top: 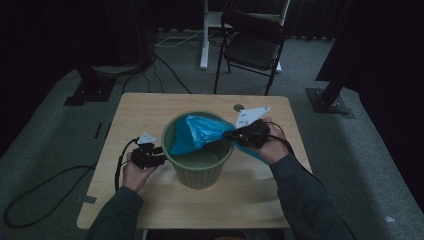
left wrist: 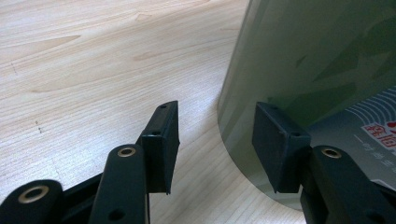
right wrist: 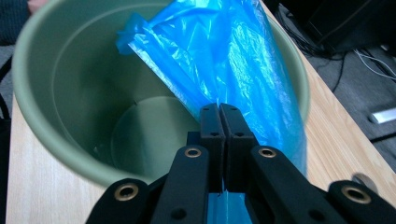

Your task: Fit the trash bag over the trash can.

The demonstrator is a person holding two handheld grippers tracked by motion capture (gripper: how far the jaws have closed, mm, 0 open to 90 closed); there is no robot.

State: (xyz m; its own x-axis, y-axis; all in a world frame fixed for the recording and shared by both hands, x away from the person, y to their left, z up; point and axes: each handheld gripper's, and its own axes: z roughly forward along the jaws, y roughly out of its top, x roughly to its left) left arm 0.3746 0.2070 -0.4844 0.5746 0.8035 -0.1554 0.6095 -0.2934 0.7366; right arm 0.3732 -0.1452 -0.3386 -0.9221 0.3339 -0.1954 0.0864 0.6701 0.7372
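Clamped jaws of right gripper (right wrist: 219, 109) are pinched on blue bag (right wrist: 233, 60), laid lengthwise across green bin (right wrist: 46, 135) mouth; left gripper (left wrist: 215, 140), parted, straddles bin wall.

Wooden table (top: 150, 107) at centre. Black folding chair (top: 252, 42) at 12 o'clock. White desk leg (top: 204, 35) beside it. Cables (top: 167, 65) across grey carpet (top: 360, 150), 11 o'clock.
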